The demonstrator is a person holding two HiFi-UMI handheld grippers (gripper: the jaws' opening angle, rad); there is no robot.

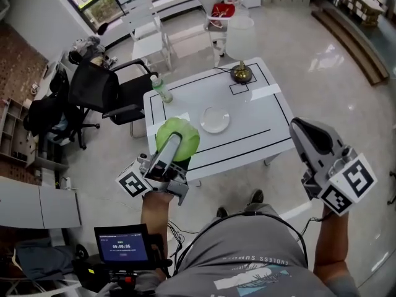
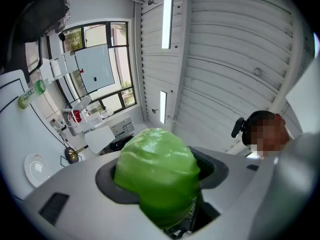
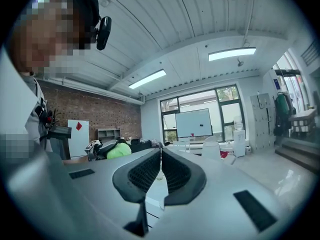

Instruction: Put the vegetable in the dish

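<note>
A round green cabbage [image 1: 178, 138] is clamped between the jaws of my left gripper [image 1: 170, 146], held in the air over the near left part of the white table [image 1: 247, 113]. In the left gripper view the cabbage [image 2: 159, 176] fills the space between the pads and the gripper points up toward the ceiling. The glass dish [image 1: 215, 120] lies on the table's middle, right of the cabbage; the same dish [image 2: 35, 168] shows at the lower left of the left gripper view. My right gripper [image 1: 303, 132] is raised off the table's right side, its pads [image 3: 161, 171] touching with nothing between them.
A plastic bottle [image 1: 161, 88] stands near the table's left edge and a brass bell [image 1: 241, 73] at its far edge. Black office chairs [image 1: 102, 91] stand left of the table, white chairs beyond it. Black tape lines mark the tabletop.
</note>
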